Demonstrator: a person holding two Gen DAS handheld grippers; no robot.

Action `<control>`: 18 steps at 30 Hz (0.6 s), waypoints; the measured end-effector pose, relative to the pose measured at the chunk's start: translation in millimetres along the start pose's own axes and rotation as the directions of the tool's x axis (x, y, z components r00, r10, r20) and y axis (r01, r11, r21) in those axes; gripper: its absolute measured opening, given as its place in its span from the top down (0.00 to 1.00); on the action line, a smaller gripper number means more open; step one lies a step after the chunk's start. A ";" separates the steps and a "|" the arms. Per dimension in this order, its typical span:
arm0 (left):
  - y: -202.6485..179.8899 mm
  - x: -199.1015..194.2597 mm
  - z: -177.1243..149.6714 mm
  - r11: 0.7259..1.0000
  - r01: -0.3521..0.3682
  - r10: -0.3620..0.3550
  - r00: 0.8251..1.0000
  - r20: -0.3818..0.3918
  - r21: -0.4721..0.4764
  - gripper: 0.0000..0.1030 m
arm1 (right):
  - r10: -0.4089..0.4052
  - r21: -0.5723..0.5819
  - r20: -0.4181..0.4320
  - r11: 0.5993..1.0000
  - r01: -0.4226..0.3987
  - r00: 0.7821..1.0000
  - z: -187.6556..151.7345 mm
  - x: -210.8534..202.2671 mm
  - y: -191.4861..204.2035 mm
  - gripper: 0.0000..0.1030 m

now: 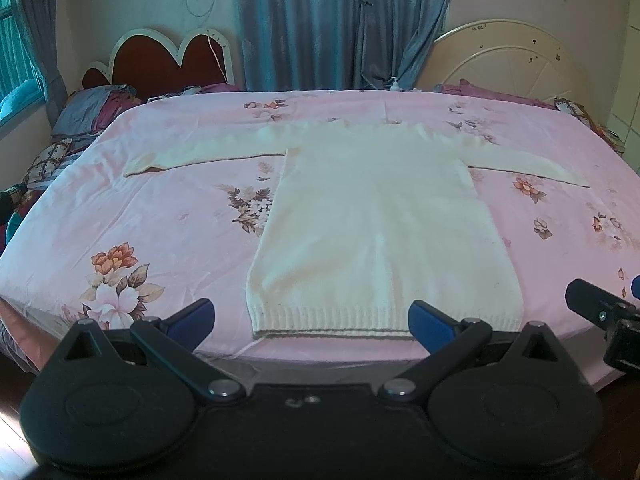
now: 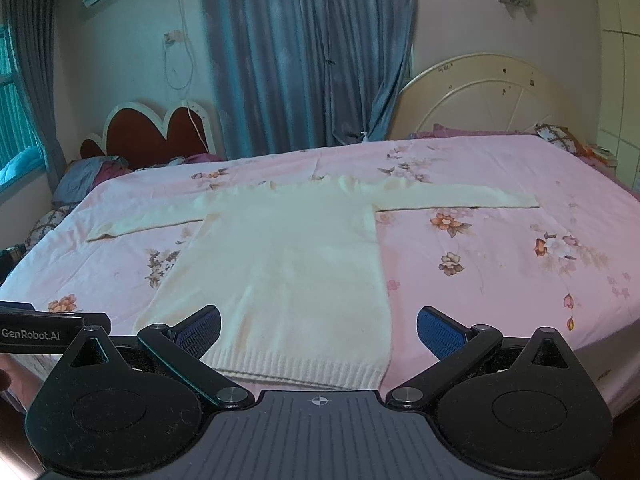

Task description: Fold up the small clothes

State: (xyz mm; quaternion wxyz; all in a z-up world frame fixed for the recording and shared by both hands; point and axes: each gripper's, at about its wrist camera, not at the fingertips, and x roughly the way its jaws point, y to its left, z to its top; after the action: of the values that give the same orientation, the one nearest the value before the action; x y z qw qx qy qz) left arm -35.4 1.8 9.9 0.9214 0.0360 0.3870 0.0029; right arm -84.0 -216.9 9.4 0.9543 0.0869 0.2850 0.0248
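Observation:
A cream knit sweater lies flat on the pink floral bedsheet, both sleeves spread out sideways, ribbed hem toward me. My left gripper is open and empty, its blue pads either side of the hem, just short of it. The right wrist view shows the same sweater left of centre. My right gripper is open and empty, hovering near the hem's right corner. The right gripper's body shows at the left view's right edge.
The bed's near edge runs just in front of the grippers. A red heart-shaped headboard and pillows stand at the far left, a cream round headboard at the far right, blue curtains behind.

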 end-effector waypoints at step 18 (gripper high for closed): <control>-3.7 6.9 2.9 1.000 0.000 0.000 1.000 -0.007 0.013 0.00 | -0.014 0.017 -0.003 1.000 0.014 1.000 0.4 3.6 -10.3 0.00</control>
State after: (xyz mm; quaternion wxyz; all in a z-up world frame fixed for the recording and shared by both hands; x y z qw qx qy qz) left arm -28.5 -1.8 6.7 0.9198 0.0419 0.3900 0.0008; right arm -80.8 -226.7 6.0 0.9532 0.0932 0.2873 0.0160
